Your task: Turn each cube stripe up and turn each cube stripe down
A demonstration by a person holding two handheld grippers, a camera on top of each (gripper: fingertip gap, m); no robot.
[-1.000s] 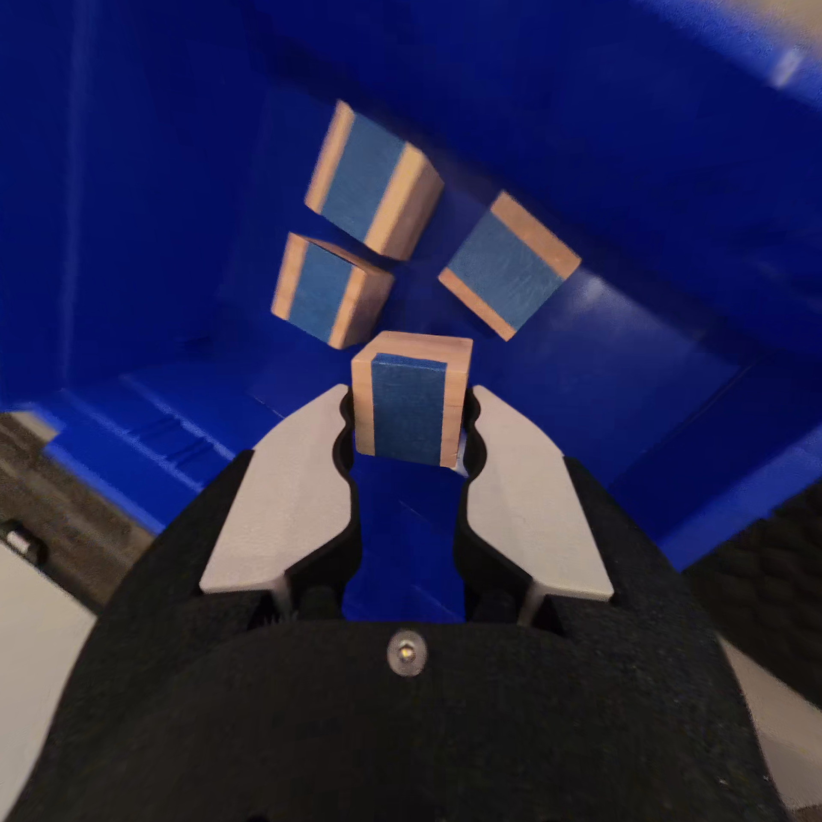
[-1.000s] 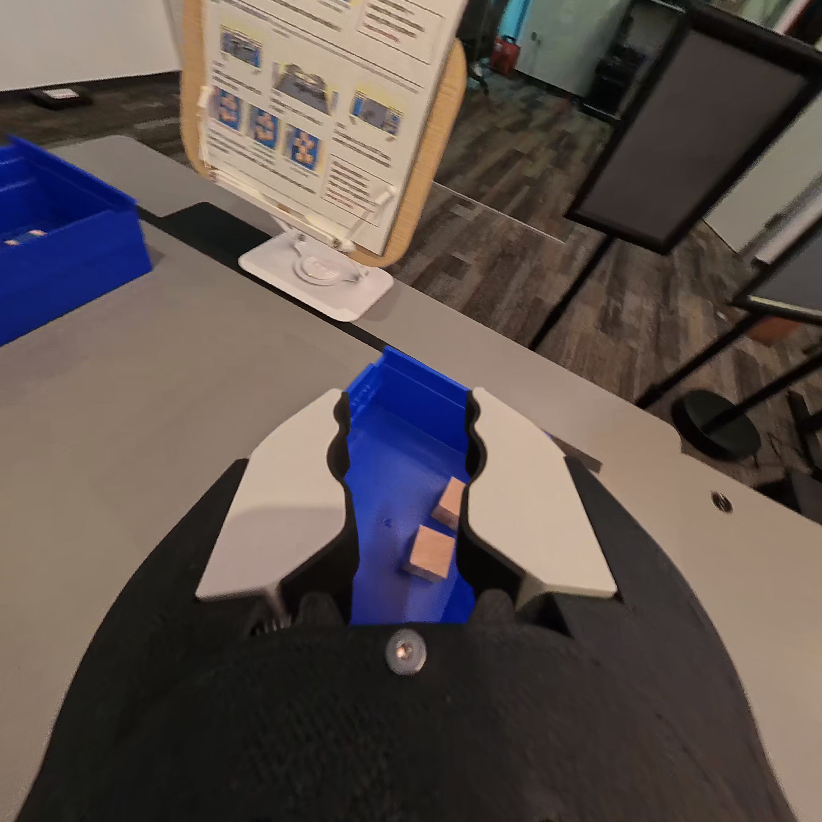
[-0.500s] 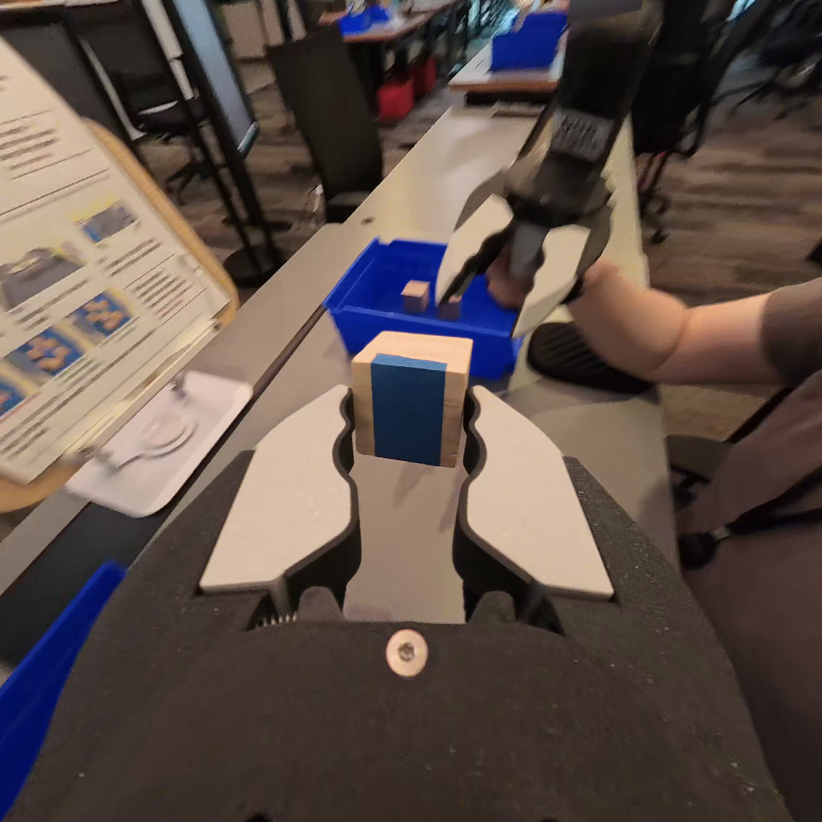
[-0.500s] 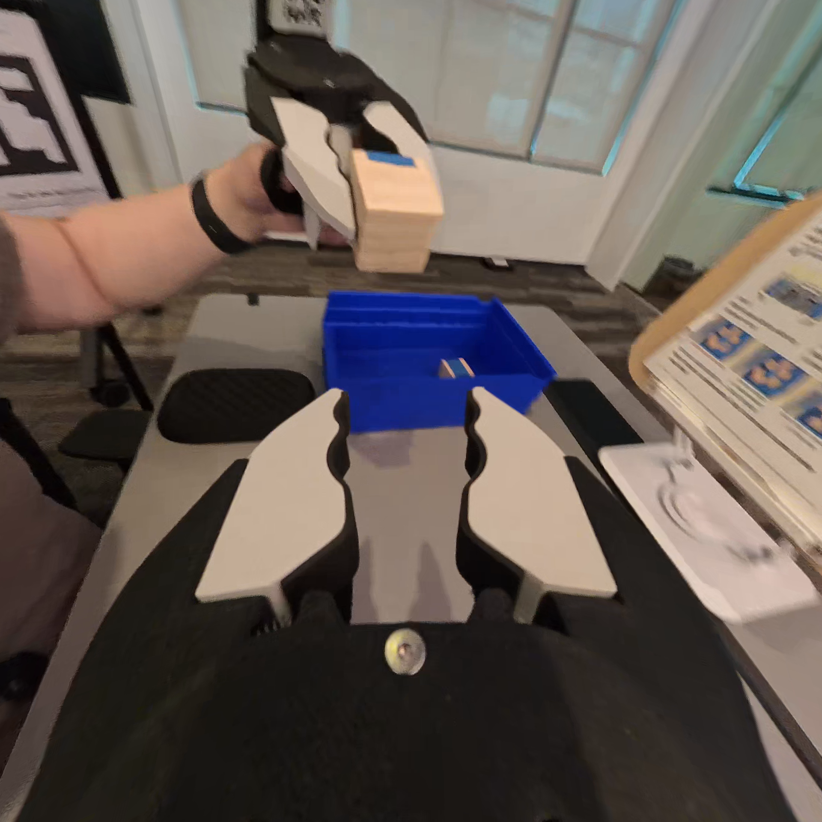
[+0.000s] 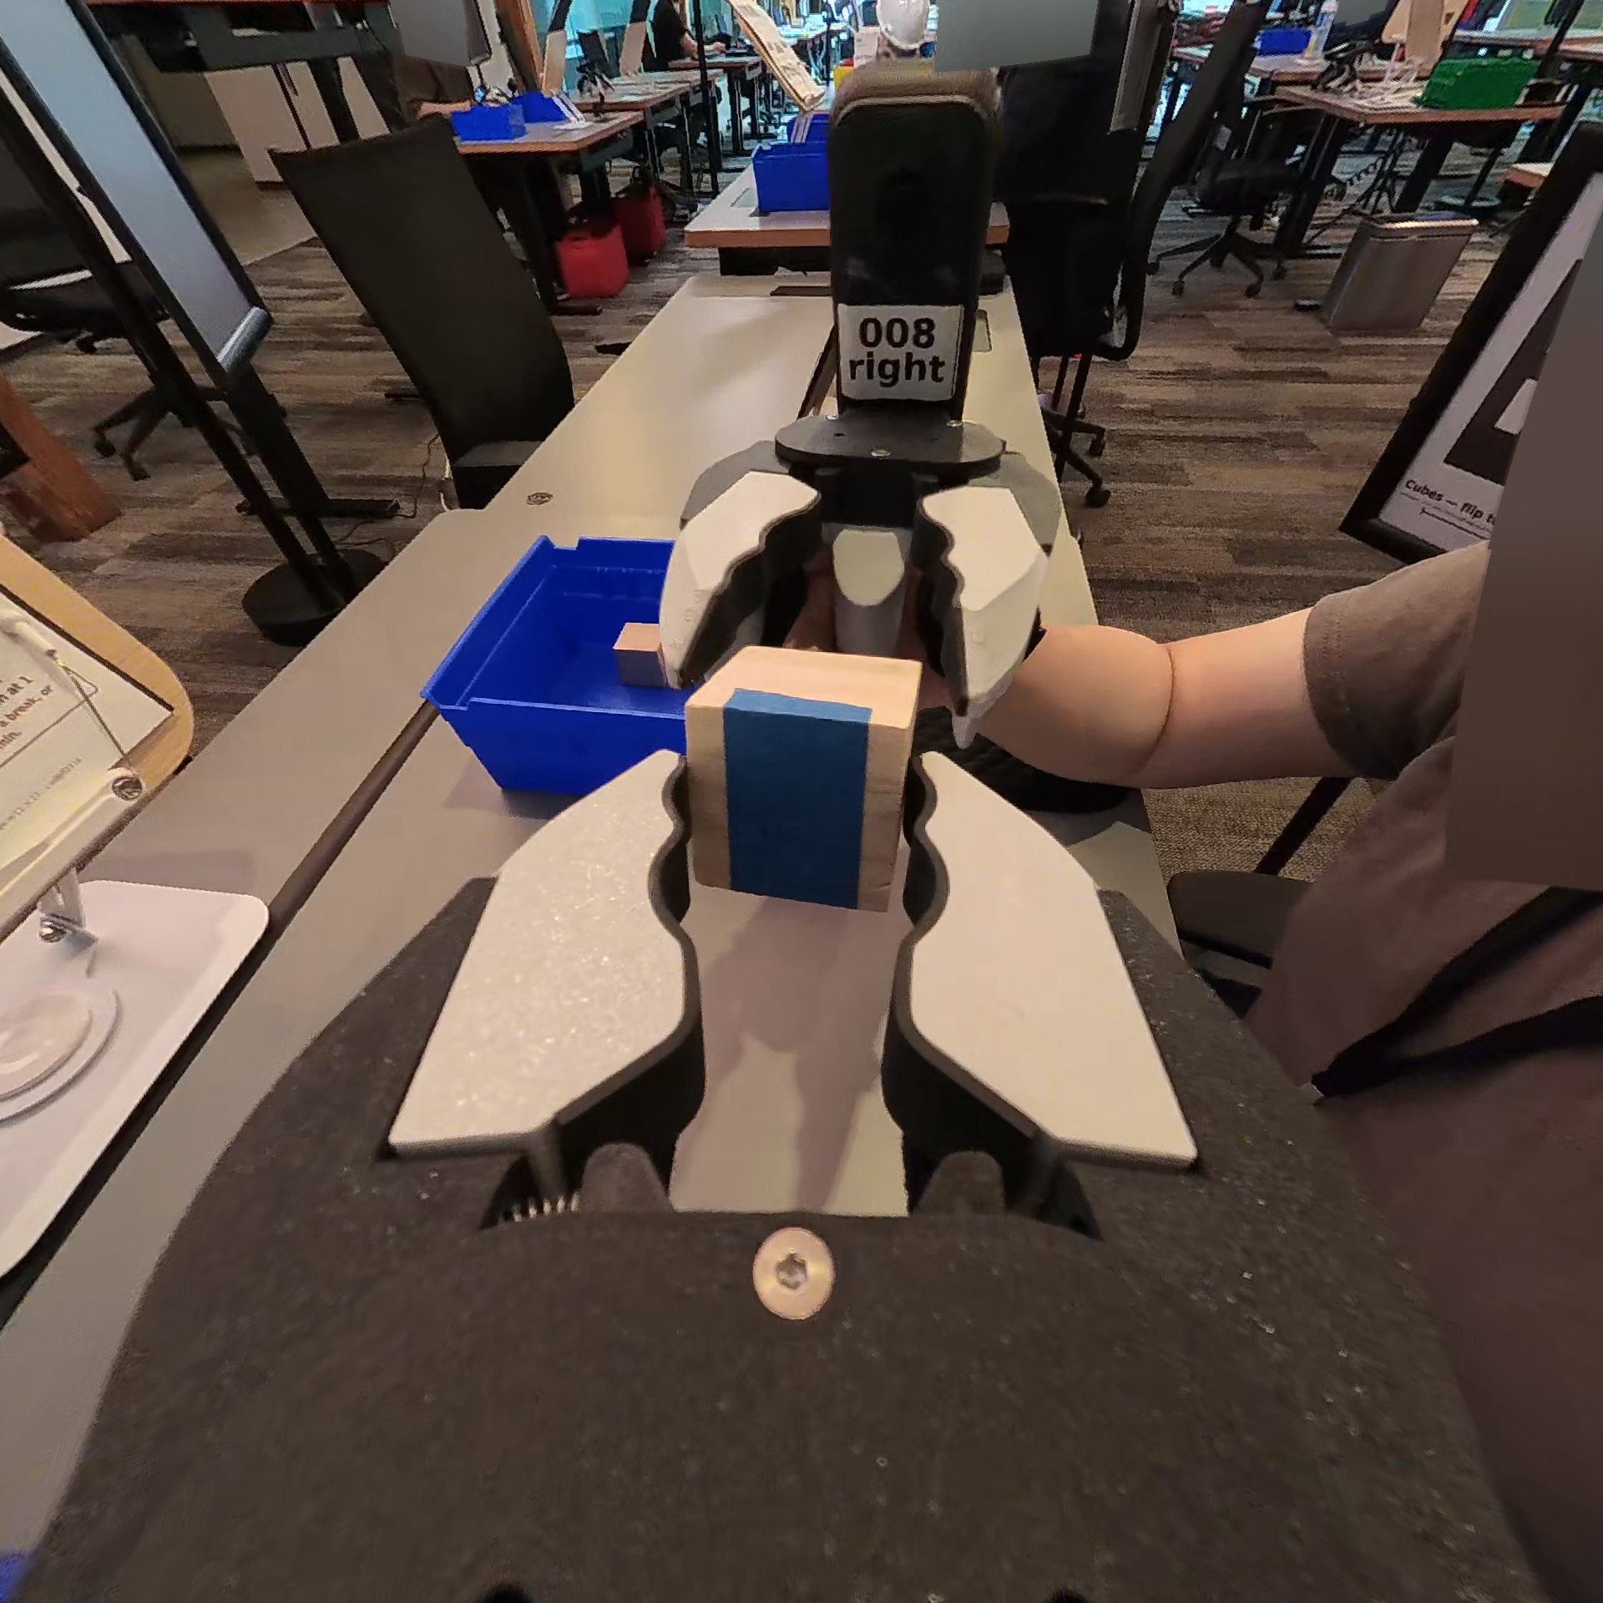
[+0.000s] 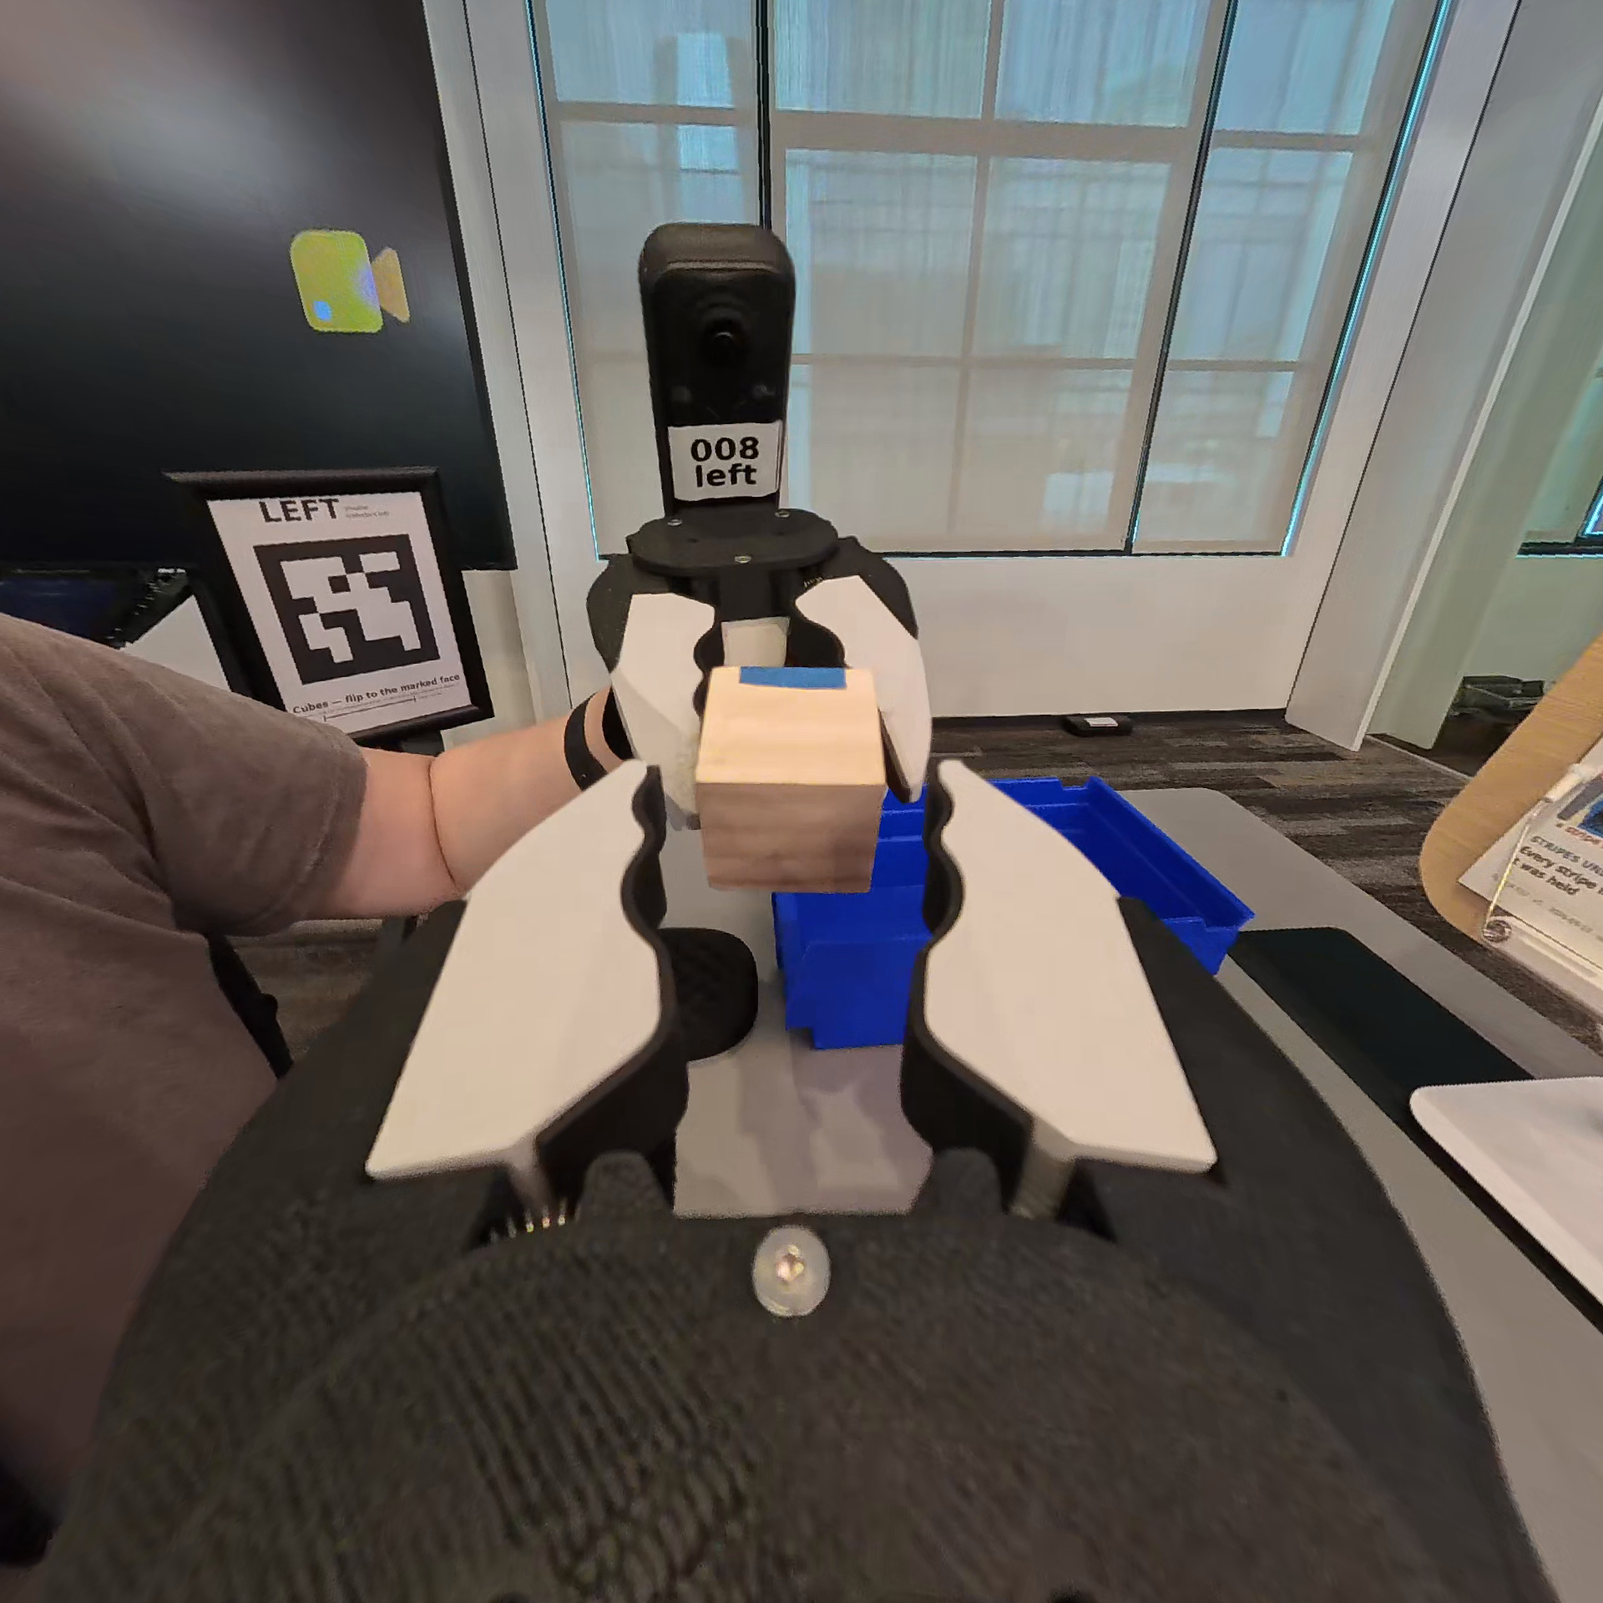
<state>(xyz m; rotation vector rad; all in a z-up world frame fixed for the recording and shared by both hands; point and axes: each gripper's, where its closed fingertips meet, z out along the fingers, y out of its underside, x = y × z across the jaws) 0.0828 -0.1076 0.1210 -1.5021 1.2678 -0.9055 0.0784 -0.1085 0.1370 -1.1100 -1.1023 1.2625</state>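
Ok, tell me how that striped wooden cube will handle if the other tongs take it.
The cube looks like solid wood, so probably rigid and light. Its flat faces should sit squarely and not roll. The taped stripe may be slightly slicker than bare wood. The left tongs pinch it by bare sides.

I can read print but won't repeat it: a white printed label (image 5: 898, 351) on the black camera housing (image 5: 906, 173) opposite; a second white label (image 6: 724, 461) in the right wrist view; a framed marker sign (image 6: 347, 598); a clipped instruction sheet (image 6: 1553, 846).
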